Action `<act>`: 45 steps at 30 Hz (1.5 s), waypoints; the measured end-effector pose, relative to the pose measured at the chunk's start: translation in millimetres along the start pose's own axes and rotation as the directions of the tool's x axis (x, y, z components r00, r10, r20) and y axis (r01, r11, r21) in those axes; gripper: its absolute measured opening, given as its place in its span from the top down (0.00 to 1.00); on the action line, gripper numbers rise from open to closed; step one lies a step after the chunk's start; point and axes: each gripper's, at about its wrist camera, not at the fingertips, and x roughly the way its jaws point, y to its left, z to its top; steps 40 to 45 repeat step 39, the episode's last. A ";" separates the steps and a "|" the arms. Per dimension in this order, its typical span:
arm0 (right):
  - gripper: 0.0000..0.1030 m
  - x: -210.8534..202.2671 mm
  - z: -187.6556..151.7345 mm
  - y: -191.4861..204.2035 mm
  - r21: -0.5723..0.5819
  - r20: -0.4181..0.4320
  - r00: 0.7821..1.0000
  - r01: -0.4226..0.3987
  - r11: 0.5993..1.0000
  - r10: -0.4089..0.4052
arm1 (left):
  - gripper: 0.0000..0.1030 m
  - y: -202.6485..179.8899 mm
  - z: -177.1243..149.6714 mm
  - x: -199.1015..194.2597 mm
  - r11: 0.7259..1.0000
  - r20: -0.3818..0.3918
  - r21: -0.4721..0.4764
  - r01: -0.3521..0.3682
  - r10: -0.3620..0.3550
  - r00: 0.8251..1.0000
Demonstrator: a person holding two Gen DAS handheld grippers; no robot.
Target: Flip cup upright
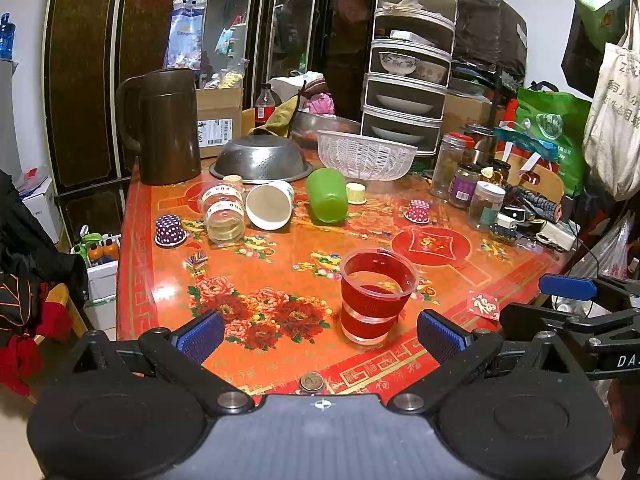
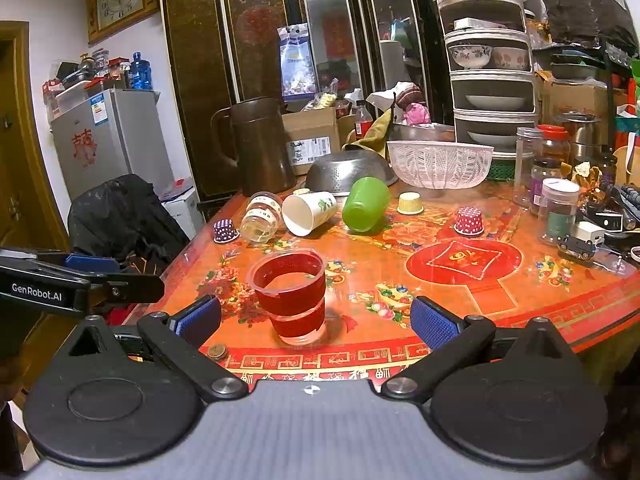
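Your left tool [image 1: 320, 336] and right tool [image 2: 316, 320] are both released, holding nothing; the clear plastic cup [image 1: 374, 294] already stands upright on the red flowered table [image 1: 248, 280], while the green plastic cup [image 1: 327, 195] lies tipped.

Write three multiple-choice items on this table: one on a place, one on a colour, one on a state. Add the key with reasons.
1. What stands nearest the tongs?
A. clear cup with red band
B. brown jug
C. white basket

2. What colour is the cup lying beside the paper cup?
A. blue
B. green
C. yellow

3. How are the left tongs and right tongs?
A. both shut
B. one gripping a cup
C. both open, holding nothing

Key: A, it stands upright just ahead of the blue pads; B, its body is bright green; C, the pads are wide apart with nothing between them.
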 end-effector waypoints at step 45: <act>0.01 1.3 -1.2 1.3 0.007 0.010 1.000 -0.004 1.000 0.004 | 0.00 -4.5 -2.9 2.9 1.000 0.012 0.010 -0.008 0.008 1.000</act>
